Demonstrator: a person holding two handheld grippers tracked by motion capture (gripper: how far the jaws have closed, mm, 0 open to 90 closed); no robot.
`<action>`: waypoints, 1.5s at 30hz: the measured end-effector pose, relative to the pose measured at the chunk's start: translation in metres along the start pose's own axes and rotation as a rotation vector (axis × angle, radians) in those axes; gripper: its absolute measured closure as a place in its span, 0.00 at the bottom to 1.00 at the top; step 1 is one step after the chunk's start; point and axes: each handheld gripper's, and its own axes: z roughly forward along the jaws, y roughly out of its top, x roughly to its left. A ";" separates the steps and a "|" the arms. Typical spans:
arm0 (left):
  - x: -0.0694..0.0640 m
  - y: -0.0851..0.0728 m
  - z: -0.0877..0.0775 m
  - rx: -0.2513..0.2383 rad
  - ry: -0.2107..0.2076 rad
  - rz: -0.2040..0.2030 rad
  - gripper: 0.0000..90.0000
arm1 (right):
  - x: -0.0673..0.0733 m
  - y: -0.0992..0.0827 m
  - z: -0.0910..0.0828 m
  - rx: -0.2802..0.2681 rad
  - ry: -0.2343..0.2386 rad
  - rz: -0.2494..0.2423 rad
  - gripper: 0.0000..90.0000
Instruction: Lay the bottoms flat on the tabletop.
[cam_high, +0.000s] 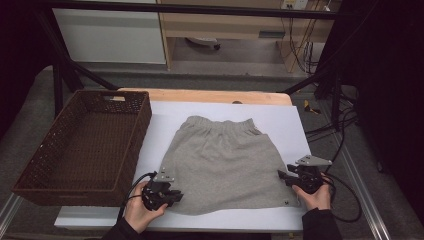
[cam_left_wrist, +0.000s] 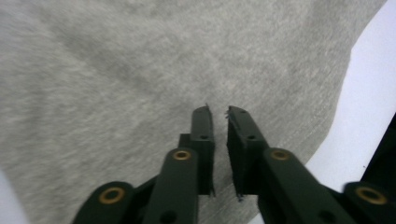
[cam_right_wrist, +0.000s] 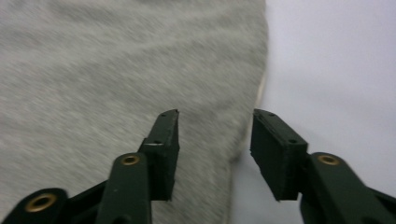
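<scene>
Grey fabric, a skirt-like garment with a gathered elastic waistband at its far edge, lies spread flat on a white sheet that covers most of the tabletop. Its hem runs along the near side, and it sits right of centre on the sheet, well apart from the basket.

At the near left corner of the hem the left tongs rest in the person's left hand, pointing right over the cloth. In the left gripper view the left tongs stand with only a narrow gap between the two black jaws, hovering above the grey knit with nothing pinched between them; the hem edge curves away at the right of that view, with white sheet beyond it.

At the near right corner the right tongs are held in the right hand, pointing left toward the garment's side edge. In the right gripper view the right tongs are clearly apart, straddling the side edge of the garment: one jaw is over the grey cloth, the other over the white sheet, and the pads press on nothing.

A dark brown woven basket stands on the left of the tabletop, beside the sheet. A black cable trails from each gripper toward the near edge. Beyond the far edge of the tabletop are a grey floor, black frame bars and pale wooden furniture.
</scene>
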 end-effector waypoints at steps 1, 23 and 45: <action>0.001 0.001 -0.002 -0.005 0.002 0.003 0.83 | 0.002 0.001 0.000 -0.015 0.002 -0.005 0.46; 0.021 0.021 -0.004 -0.064 0.017 0.015 0.22 | 0.045 0.020 0.011 -0.048 0.203 -0.006 0.03; 0.042 0.062 0.004 -0.073 0.028 0.045 0.09 | 0.055 0.016 0.017 -0.031 0.222 -0.003 0.01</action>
